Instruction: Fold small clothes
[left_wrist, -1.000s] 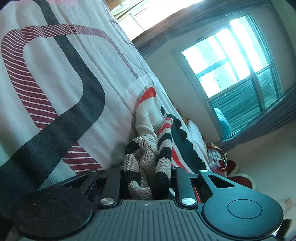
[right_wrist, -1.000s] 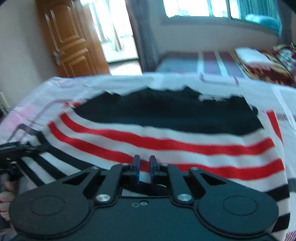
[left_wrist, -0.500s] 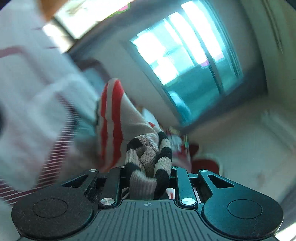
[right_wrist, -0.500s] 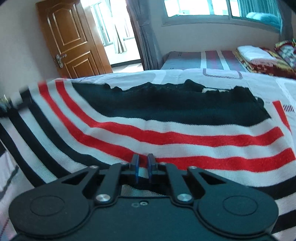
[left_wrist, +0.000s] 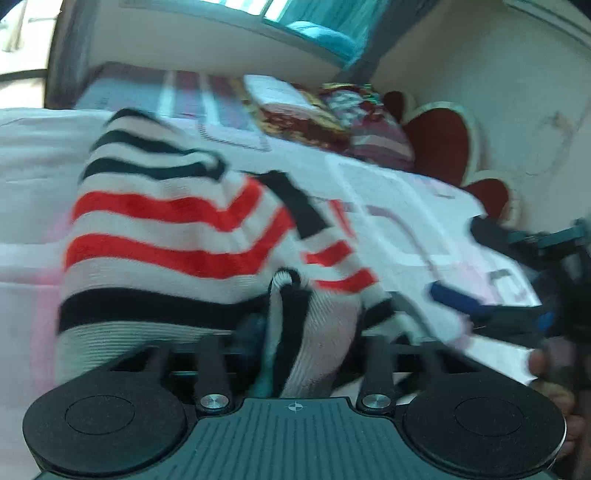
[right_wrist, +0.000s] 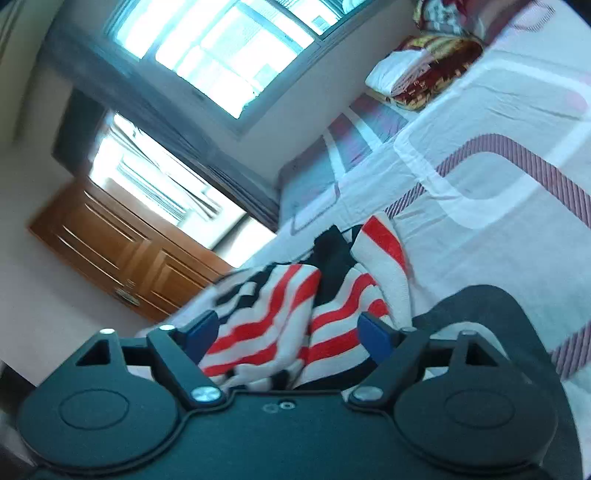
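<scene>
Fingers of the left gripper are pinching a bunched fold of the striped knit sweater at its ribbed edge, the cloth gathered thick between them. Those of the right gripper stand spread apart, nothing held, with the sweater lying just beyond and between their blue pads. In the left wrist view, blurred by motion, the right gripper shows at the right edge, just beside the garment.

That sweater, banded red, black and white, lies rumpled and partly doubled over on the bed, whose sheet is white with striped curving bands. Far off are pillows, a window and a wooden door.

Soft, light and floppy, the knit will likely sag and stretch wherever it is lifted, and it should not slip much from rubbery pads. Corners or the ribbed hem look the best places to take hold, one at each side, so the cloth hangs flat.
</scene>
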